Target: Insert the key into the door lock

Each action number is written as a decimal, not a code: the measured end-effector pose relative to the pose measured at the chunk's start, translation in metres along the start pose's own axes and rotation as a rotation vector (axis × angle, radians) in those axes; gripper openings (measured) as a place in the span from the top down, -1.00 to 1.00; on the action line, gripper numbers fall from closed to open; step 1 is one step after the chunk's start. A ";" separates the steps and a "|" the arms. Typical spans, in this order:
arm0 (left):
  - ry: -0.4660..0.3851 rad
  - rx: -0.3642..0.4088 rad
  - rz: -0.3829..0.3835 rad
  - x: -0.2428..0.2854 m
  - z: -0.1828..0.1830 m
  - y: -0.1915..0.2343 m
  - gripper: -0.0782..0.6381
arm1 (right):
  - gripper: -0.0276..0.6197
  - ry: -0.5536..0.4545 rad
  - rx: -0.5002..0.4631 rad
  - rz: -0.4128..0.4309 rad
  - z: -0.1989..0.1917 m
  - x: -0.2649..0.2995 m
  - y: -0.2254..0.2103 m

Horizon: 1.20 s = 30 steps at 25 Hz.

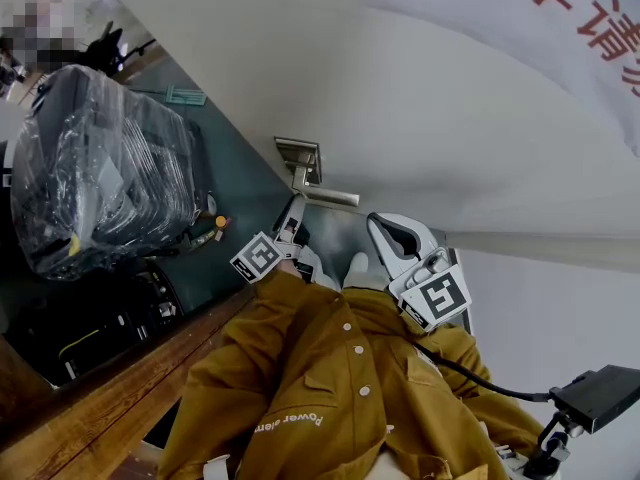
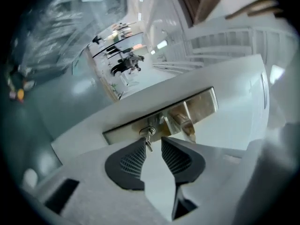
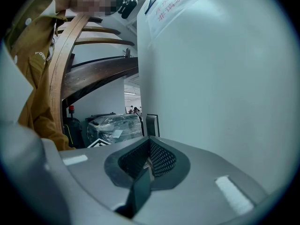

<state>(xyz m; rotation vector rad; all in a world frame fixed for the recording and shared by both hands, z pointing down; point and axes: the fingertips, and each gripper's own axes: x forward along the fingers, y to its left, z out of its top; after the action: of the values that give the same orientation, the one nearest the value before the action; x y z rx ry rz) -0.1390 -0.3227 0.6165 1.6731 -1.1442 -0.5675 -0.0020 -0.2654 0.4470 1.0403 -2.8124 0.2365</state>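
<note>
A brushed metal lock plate [image 1: 298, 156] with a lever handle [image 1: 330, 197] sits on the white door [image 1: 450, 118]. In the left gripper view a small silver key [image 2: 148, 136] sticks out of the keyhole in the plate [image 2: 201, 104], beside the handle's stub [image 2: 184, 123]. My left gripper [image 2: 153, 139] is right at the lock, open. The key lies by its left fingertip and the other finger stands apart from it. In the head view the left gripper [image 1: 290, 226] is just below the handle. My right gripper [image 1: 385, 230] hangs to the right, away from the lock, and is shut [image 3: 149, 144] on nothing visible.
A black machine wrapped in clear plastic [image 1: 100, 168] stands to the left of the door. A wooden rail [image 1: 120, 378] crosses the lower left. Mustard jacket sleeves [image 1: 330, 368] fill the bottom. A black box on a cable [image 1: 600, 393] hangs at the lower right. Red print [image 1: 590, 8] marks the door's top right.
</note>
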 end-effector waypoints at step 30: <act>0.034 1.076 0.027 -0.080 0.003 -0.181 0.78 | 0.91 0.008 -0.035 -0.007 -0.013 0.006 0.008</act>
<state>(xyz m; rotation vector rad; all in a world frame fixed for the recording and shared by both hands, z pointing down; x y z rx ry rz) -0.1013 -0.2418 0.4400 2.5223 -1.5716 0.1744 -0.0103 -0.2605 0.4597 1.0395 -2.7950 0.1889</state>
